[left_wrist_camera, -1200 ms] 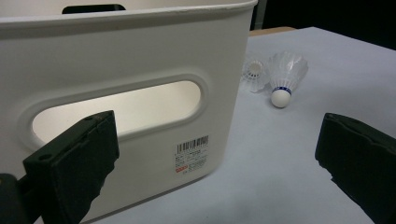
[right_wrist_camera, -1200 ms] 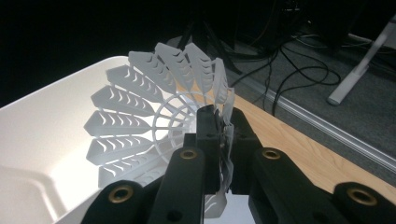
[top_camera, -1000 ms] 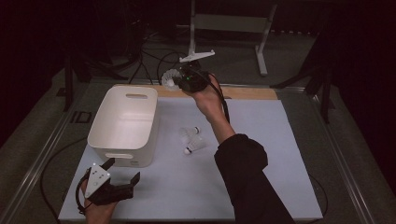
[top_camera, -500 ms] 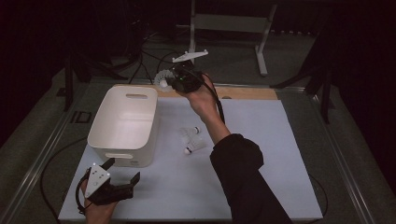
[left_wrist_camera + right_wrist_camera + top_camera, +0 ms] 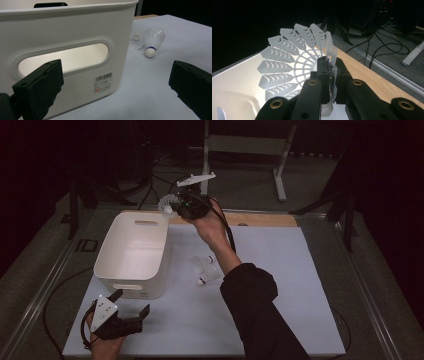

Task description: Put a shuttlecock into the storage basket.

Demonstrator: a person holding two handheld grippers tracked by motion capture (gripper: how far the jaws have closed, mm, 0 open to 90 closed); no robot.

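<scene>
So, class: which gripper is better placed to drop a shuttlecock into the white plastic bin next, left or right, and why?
Right, probably. The right gripper is shut on a white plastic shuttlecock by the far rim of the white plastic bin. The left gripper sits open, holding nothing, near the table's front edge.

Bin (image 5: 131,251) left – two shuttlecocks (image 5: 205,270) (seemingly touching) just right on the table (image 5: 280,285)

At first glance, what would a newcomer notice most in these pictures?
The right claw is raised over the far end of the white bin, pinching the skirt of a white shuttlecock. Two more shuttlecocks lie on the white mat right of the bin. The left claw rests open at the near edge.
</scene>
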